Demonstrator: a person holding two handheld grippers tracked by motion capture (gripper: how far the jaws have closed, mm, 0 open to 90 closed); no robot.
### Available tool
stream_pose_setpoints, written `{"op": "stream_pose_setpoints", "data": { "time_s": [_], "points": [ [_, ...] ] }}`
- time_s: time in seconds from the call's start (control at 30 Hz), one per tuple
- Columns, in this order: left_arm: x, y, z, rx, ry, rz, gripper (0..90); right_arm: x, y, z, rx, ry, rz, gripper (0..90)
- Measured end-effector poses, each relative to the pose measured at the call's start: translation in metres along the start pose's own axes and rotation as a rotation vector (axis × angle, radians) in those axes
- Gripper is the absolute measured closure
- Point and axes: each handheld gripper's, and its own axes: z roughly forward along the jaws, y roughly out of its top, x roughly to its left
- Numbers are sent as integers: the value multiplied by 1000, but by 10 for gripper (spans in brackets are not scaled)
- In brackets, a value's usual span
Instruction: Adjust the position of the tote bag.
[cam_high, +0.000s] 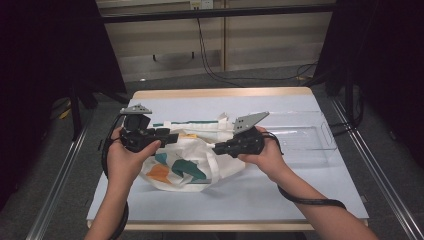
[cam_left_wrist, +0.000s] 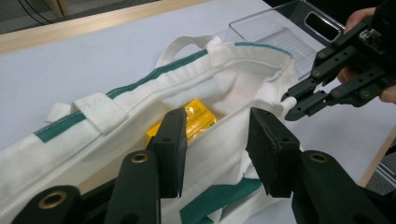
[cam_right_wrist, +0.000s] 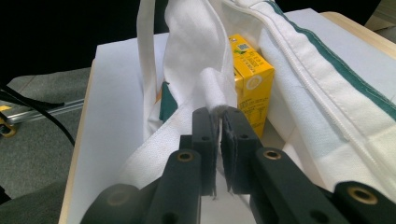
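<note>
Right gripper (cam_right_wrist: 218, 122) pinching tote bag (cam_high: 200, 152) rim | left gripper (cam_left_wrist: 215, 140) jaws spread over mouth | advice: hold rim taut, reach squarely for yellow carton (cam_right_wrist: 250, 79)

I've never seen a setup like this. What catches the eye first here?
A white tote bag with teal trim lies mid-table, its mouth held open. The right claw pinches the bag's edge shut between its jaws, while the left claw stands open at the opening. Inside sits a bright yellow carton.
</note>
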Motion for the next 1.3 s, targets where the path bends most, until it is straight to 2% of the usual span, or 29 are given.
{"op": "stream_pose_setpoints", "data": {
  "time_s": [0.17,0.2,0.33,0.4,0.5,0.53,0.63,0.8,0.83,0.97,1.03,1.2,1.23,1.27,1.3],
  "points": [
    [4,7,3,-5,5,-10,578,1,0,0,3,-1,-11,837],
    [5,9,3,9,8,-1,578,1,0,0,4,0,-13,837],
    [8,15,9,8,15,-16,578,2,-1,0,4,1,-18,837],
    [10,18,10,28,19,-7,578,2,-2,0,3,1,-20,837],
    [11,22,15,20,25,-23,578,2,-2,0,6,2,-26,837],
    [12,23,15,30,23,-11,578,3,-2,1,5,1,-24,837],
    [15,25,18,36,29,-18,577,5,-3,0,4,-5,-38,837],
    [21,24,27,44,39,-37,576,6,-4,0,7,-10,-51,837],
    [23,24,27,54,40,-27,574,7,-4,0,6,-8,-51,837],
    [27,21,33,50,43,-51,567,7,-5,0,7,-4,-51,837],
    [29,21,35,61,49,-44,567,8,-6,0,6,0,-54,837],
    [32,18,42,78,63,-56,568,9,-9,2,8,-1,-53,837],
    [33,18,43,81,63,-46,568,9,-9,2,9,0,-55,837],
    [32,17,45,66,64,-73,568,9,-9,2,11,1,-52,837],
    [35,17,45,84,68,-53,568,9,-9,2,9,0,-49,837]
  ]
}}
